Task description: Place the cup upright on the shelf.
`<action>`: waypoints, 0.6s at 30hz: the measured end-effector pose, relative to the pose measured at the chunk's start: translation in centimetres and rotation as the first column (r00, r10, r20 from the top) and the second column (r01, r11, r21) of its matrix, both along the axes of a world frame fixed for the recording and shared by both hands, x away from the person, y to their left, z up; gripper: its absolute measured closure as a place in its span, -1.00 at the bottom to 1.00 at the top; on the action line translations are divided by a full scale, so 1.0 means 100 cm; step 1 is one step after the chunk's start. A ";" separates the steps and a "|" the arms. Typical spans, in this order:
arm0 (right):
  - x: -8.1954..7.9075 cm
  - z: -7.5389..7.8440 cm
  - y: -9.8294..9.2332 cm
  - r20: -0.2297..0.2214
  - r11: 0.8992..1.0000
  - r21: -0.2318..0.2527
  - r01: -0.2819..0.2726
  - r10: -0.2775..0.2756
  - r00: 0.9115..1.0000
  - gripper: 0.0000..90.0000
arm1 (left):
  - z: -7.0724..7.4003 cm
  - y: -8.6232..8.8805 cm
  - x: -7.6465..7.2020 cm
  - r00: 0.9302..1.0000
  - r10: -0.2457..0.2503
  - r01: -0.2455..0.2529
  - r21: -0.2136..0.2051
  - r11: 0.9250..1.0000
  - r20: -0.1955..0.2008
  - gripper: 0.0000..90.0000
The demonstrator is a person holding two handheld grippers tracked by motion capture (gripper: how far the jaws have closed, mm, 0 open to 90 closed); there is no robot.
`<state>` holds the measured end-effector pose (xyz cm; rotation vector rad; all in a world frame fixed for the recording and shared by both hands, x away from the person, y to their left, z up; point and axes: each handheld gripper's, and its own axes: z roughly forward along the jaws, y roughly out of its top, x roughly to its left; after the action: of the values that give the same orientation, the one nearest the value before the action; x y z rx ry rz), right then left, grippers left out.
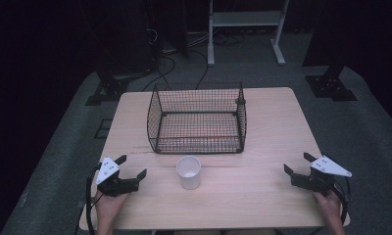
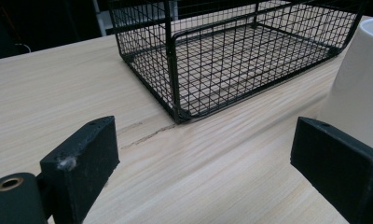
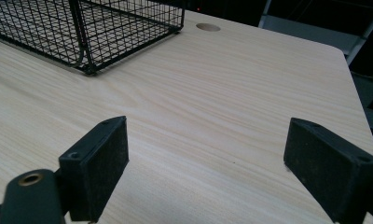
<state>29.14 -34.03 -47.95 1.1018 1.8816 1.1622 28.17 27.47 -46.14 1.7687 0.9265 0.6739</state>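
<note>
Two grippers are seen in the high view on a light wooden table (image 1: pixel 262 127): the left gripper (image 1: pixel 134 166) at about eight o'clock, the right gripper (image 1: pixel 297 164) at about four o'clock, each held by a hand at the near edge. Both sets of jaws are spread apart with nothing between them. A white paper cup (image 1: pixel 189 172) stands upright at six o'clock of the table's middle, just in front of a black wire basket (image 1: pixel 197 119) set toward twelve o'clock.

From the left gripper view, the released jaws are shown over bare wood, the wire basket at twelve o'clock and the cup (image 2: pixel 359 84) at three o'clock.

From the right gripper view, the jaws are likewise parted, with a basket corner (image 3: pixel 89 28) at eleven o'clock and a round hole (image 3: pixel 208 27) in the tabletop near twelve.
</note>
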 end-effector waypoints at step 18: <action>0.000 0.000 0.000 -0.002 1.000 -0.003 0.001 -0.001 1.000 -0.71 | 0.008 -0.012 -0.001 0.999 -0.052 0.052 0.007 0.999 0.013 -0.95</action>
<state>29.17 -34.02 -47.94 1.1031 1.8837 1.1579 28.12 26.30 -45.34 1.7861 0.8673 0.6560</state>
